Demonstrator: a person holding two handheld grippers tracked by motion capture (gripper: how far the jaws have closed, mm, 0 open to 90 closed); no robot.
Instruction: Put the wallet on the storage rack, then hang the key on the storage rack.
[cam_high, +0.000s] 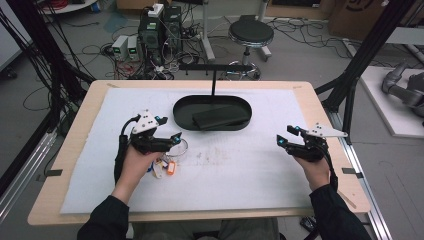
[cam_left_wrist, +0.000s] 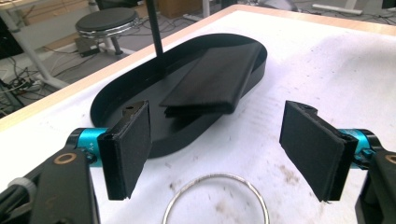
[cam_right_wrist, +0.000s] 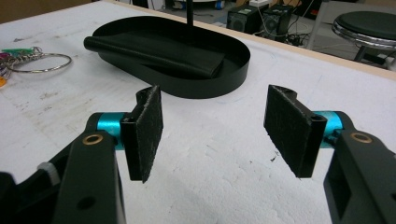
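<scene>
Left gripper view: key ring (cam_left_wrist: 215, 198) lies between parted left tongs (cam_left_wrist: 224, 149).

The left gripper (cam_high: 172, 139) was held in the person's left hand (cam_high: 137, 162), its jaws spread wide with nothing between them. The right gripper (cam_high: 285, 136) sat in the right hand (cam_high: 315, 167), jaws equally parted and empty. Both forearms in dark sleeves (cam_high: 107, 220) reached forward, well apart.

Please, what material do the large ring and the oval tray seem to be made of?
The large ring looks like bare metal: thin, silvery, with bright glints. The oval tray looks matte black, perhaps painted metal or plastic; its thin, even wall reflects almost nothing, so the look leaves this open.
</scene>
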